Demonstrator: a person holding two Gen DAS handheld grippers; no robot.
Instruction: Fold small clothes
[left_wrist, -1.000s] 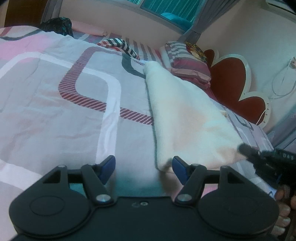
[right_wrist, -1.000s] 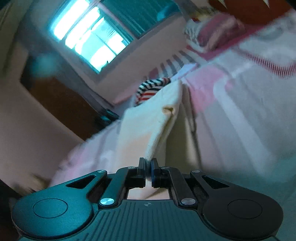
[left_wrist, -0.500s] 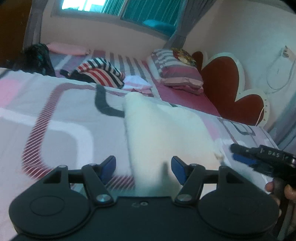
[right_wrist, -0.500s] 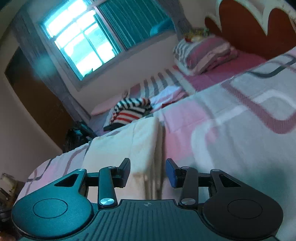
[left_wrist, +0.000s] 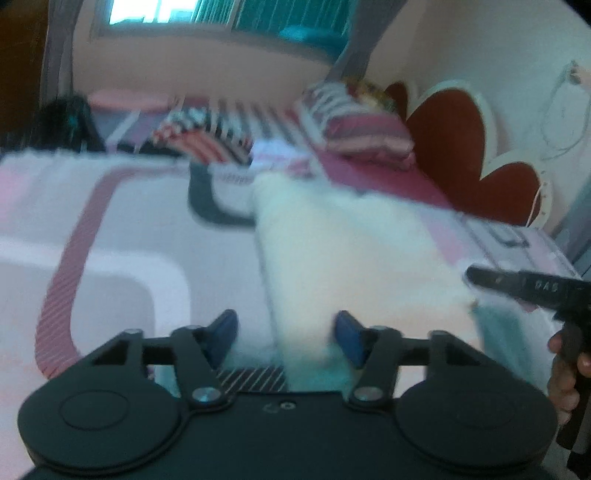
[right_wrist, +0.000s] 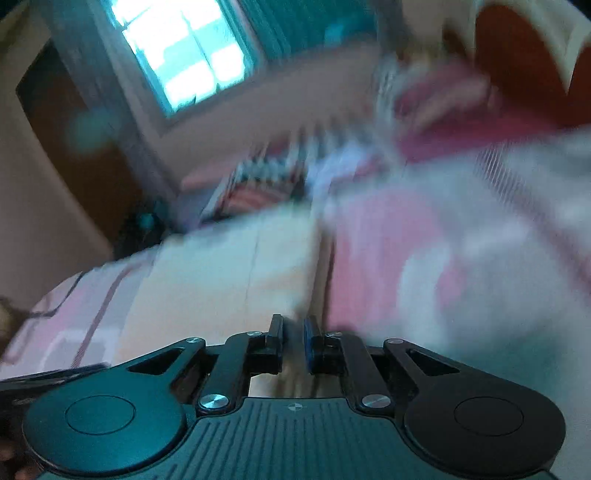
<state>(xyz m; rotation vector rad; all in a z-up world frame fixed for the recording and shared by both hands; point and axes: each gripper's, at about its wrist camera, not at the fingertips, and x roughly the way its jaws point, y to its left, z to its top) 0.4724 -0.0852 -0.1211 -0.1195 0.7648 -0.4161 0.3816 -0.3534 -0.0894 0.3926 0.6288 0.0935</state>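
Observation:
A cream cloth (left_wrist: 351, 251) lies folded flat on the patterned bedspread (left_wrist: 129, 240). Its near left corner sits between the blue pads of my left gripper (left_wrist: 286, 332), whose jaws are closing but stand apart from the fabric. In the left wrist view my right gripper (left_wrist: 471, 275) reaches in from the right at the cloth's near right corner. The right wrist view is blurred. There the right gripper (right_wrist: 294, 339) is closing, its jaws down to a thin slit with the right edge of the cloth (right_wrist: 221, 280) caught in it.
A striped garment (left_wrist: 207, 136) and a small pale folded pile (left_wrist: 280, 155) lie further up the bed. Striped pillows (left_wrist: 365, 129) rest against a red headboard (left_wrist: 450, 147). A dark bag (left_wrist: 66, 122) sits at the far left. A hand (left_wrist: 565, 369) holds the right tool.
The right gripper let go of the raised cloth, opened, then closed again on its right edge. The cloth now lies flat. The left jaws have narrowed slightly around the near corner.

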